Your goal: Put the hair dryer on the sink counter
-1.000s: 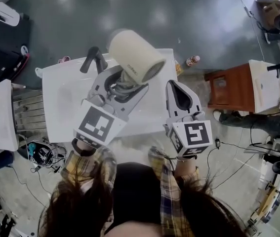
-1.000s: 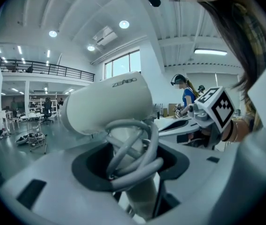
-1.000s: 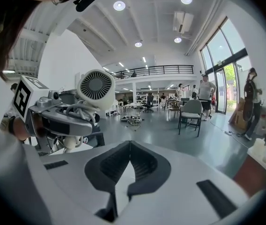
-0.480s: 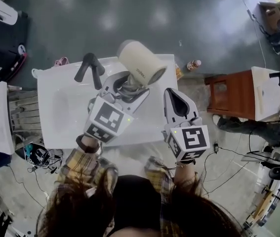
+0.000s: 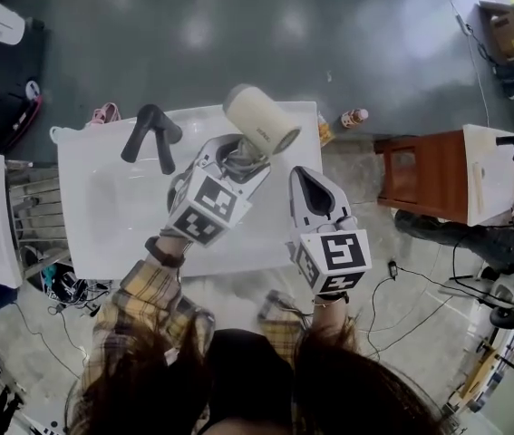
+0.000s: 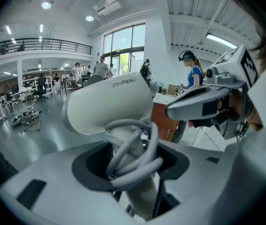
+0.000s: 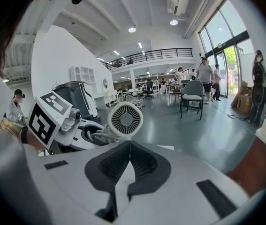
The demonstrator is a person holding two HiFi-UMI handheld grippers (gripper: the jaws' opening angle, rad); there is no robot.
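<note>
Head view
- Left gripper [image 5: 237, 159]: it is closing on the handle of the hair dryer [image 5: 261, 119] and is gripping it, with the cream barrel sticking out beyond the jaws.
- Right gripper [image 5: 312, 187]: its jaws are pressing together and are carrying nothing; it is hanging just beside the left one, apart from it.
- Arms: both plaid-sleeved forearms are reaching forward over the near edge of the white surface [image 5: 102, 234]. The left is angling toward the right; the right is pointing nearly straight ahead.
- Hair dryer's place: it is hanging over the far right part of the surface, to the right of the black faucet [image 5: 148, 134]. Contact with the surface cannot be judged from here.
- Count: two grippers, one hair dryer, one faucet, and one small bottle [image 5: 353, 115] standing on the floor past the surface's right corner.

Left gripper view
- Left gripper [image 6: 130, 165]: the jaws are clamping the handle, and the grey coiled cord [image 6: 135, 146] is bunching between them.
- Hair dryer [image 6: 107, 104]: the barrel is lying crosswise above the jaws.
- Right gripper [image 6: 203, 102]: it is showing close at the right.

Right gripper view
- Right gripper [image 7: 129, 157]: the pads are meeting, with nothing between them.
- Hair dryer [image 7: 125, 120]: its round rear grille is facing the camera, just beyond the jaw tips.
- Left gripper [image 7: 94, 135]: it is holding the dryer from the left.
</note>
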